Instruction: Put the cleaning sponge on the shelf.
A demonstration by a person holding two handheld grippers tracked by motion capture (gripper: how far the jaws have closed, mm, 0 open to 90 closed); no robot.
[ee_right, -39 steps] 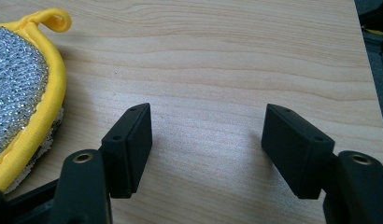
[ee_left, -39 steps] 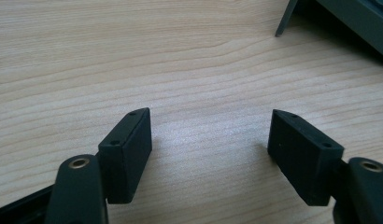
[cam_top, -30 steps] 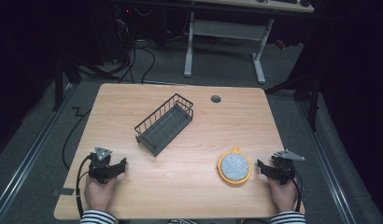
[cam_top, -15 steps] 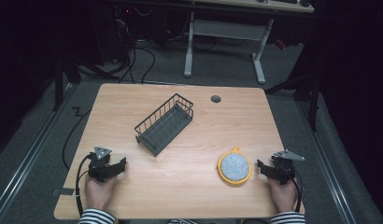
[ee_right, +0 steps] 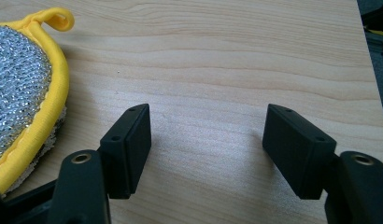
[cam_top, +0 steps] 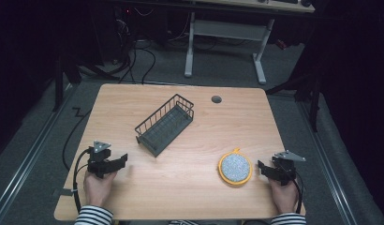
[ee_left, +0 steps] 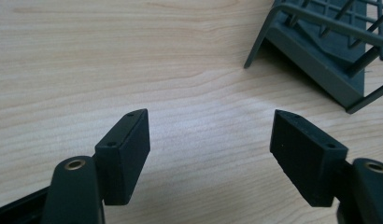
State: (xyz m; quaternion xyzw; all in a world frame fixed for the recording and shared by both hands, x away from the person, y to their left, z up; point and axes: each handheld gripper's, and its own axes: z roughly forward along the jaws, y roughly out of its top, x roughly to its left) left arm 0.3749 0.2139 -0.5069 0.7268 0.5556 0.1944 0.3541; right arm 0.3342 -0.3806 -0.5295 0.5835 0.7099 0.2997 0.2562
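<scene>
**Both grippers parked, nothing grabbed**

Far left on the wooden table [cam_top: 180,187]: left gripper [cam_top: 119,161], jaws spread wide, holding nothing. Just up and right of it, dark wire basket [cam_top: 165,123], long axis running diagonally, near-left to far-right. Further right, round yellow-rimmed scrubber [cam_top: 235,168] lying flat, little loop pointing away. Far right: right gripper [cam_top: 261,167], jaws gaping too, empty, just beside the scrubber.

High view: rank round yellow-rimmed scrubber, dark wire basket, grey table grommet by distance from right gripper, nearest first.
From the right gripper:
1. Round yellow-rimmed scrubber, just to its left.
2. Grey table grommet, at the table's far edge.
3. Dark wire basket, left of centre.
</scene>
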